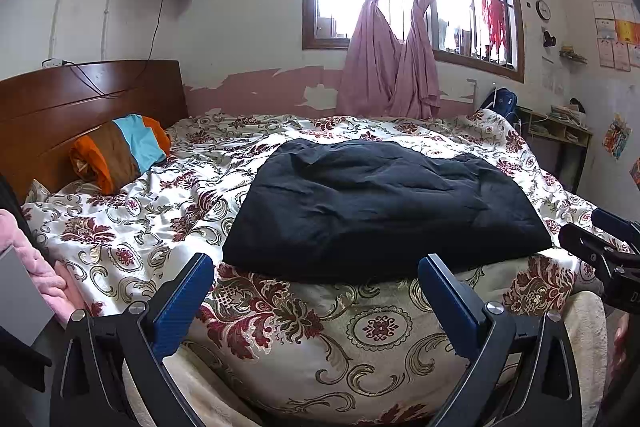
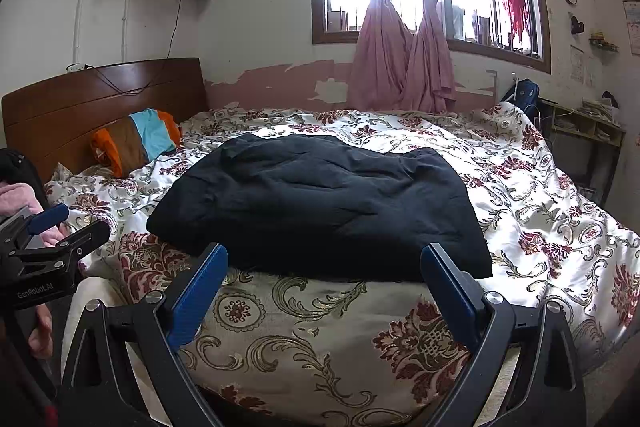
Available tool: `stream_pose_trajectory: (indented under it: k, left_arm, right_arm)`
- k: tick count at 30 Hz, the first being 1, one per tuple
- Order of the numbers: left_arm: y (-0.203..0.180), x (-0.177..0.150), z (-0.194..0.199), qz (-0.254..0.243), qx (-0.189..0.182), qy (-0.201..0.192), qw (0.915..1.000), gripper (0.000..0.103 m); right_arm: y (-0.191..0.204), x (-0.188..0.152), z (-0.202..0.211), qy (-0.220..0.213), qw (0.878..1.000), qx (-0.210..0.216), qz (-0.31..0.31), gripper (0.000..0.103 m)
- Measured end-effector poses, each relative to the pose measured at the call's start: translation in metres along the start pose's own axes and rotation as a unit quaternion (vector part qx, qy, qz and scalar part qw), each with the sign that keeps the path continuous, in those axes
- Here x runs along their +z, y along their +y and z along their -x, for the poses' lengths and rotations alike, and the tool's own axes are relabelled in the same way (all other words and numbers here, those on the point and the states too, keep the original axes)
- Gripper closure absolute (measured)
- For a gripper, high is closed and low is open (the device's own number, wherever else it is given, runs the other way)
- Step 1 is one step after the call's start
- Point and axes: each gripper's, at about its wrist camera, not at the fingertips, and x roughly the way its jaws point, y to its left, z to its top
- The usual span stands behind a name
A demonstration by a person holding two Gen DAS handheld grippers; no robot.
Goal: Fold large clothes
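Bedspread [image 1: 168,227] is shiny white with dark red flowers and gold-green swirls, and the folded garment [image 1: 380,203] lying on it is plain black. Pillow [image 1: 120,151] is striped orange, brown and light blue, curtains [image 1: 384,75] pink, headboard [image 1: 80,99] reddish brown, gripper pads [image 1: 184,307] blue.

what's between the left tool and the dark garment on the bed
Only a bare strip of the floral bedspread separates the open left tool from the near edge of the dark garment; nothing else lies there. The left wrist view shows it.

The bed [image 1: 280,327] has a flowery cover. A dark folded cloth [image 1: 380,203] lies near its front edge. A stripy pillow [image 1: 120,151] sits by the headboard.
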Motion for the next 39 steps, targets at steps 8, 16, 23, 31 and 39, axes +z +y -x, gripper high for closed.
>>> stream_pose_trajectory:
  k: [8, 16, 23, 31, 39]
  left_arm:
    - [0.0001, 0.0001, -0.0003, 0.000, 0.000, 0.001, 1.0000, 0.000]
    - [-0.0001, -0.0002, 0.0002, 0.000, -0.002, 0.001, 1.0000, 0.000]
    - [-0.0046, -0.0037, 0.0009, -0.017, 0.001, 0.000, 0.9998, 0.000]
    - [-0.0030, -0.0045, -0.0029, -0.020, 0.010, 0.006, 0.9997, 0.000]
    - [0.0036, -0.0049, -0.0061, -0.006, 0.007, 0.013, 0.9999, 0.000]
  right_arm:
    - [-0.0001, 0.0003, 0.0001, 0.000, 1.000, 0.000, 0.000, 0.008]
    - [-0.0003, 0.0007, 0.0002, 0.000, 1.000, 0.000, -0.001, 0.008]
    - [0.0026, -0.0022, 0.0003, 0.002, 1.000, 0.000, 0.000, 0.008]
    - [0.0031, -0.0038, -0.0009, 0.004, 1.000, 0.000, -0.002, 0.008]
    - [0.0069, -0.0051, -0.0034, 0.009, 1.000, -0.002, -0.007, 0.008]
